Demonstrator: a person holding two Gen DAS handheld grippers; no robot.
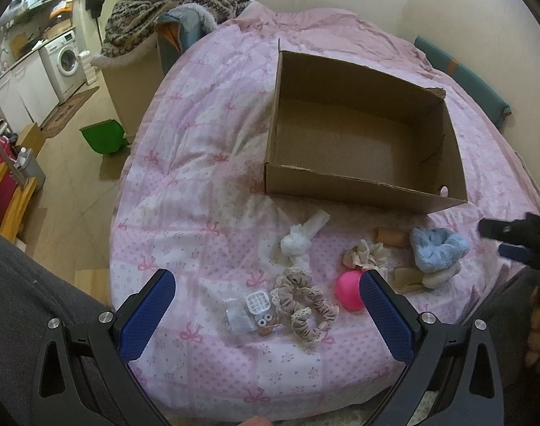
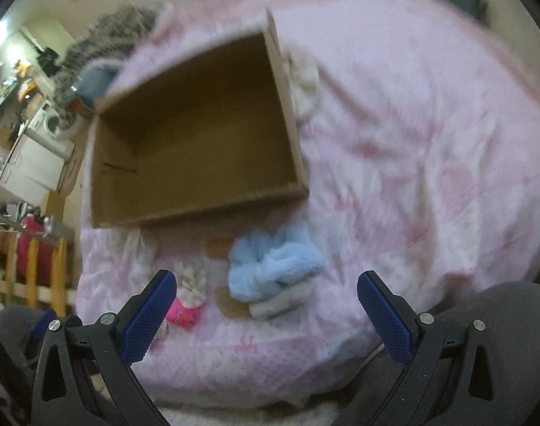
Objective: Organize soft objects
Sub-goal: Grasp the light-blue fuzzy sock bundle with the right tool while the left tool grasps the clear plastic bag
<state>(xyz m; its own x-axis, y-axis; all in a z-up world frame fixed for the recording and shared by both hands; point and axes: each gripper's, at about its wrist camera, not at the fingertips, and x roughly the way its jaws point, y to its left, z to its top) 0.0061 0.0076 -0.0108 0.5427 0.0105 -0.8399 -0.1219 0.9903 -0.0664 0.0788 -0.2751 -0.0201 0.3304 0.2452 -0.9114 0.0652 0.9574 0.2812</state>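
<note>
Pink bedspread (image 1: 185, 184), nothing sorted yet.
Your cardboard box (image 1: 358, 163) sits empty; the blue fluffy scrunchie (image 2: 273, 259), beige scrunchies (image 1: 302, 301), white cloth (image 1: 298, 238) and pink ball (image 1: 350, 289) all lie loose on the bed just before it. Both your left gripper (image 1: 266, 316) and right gripper (image 2: 266, 316) hang spread apart, holding nothing.

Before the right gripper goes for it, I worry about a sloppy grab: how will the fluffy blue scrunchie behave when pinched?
The blue scrunchie looks plush and bunched, so it should squash flat between the pads and droop when lifted. It probably weighs very little. It rests on a white scrunchie, which may drag along. The right gripper is wide open.
</note>
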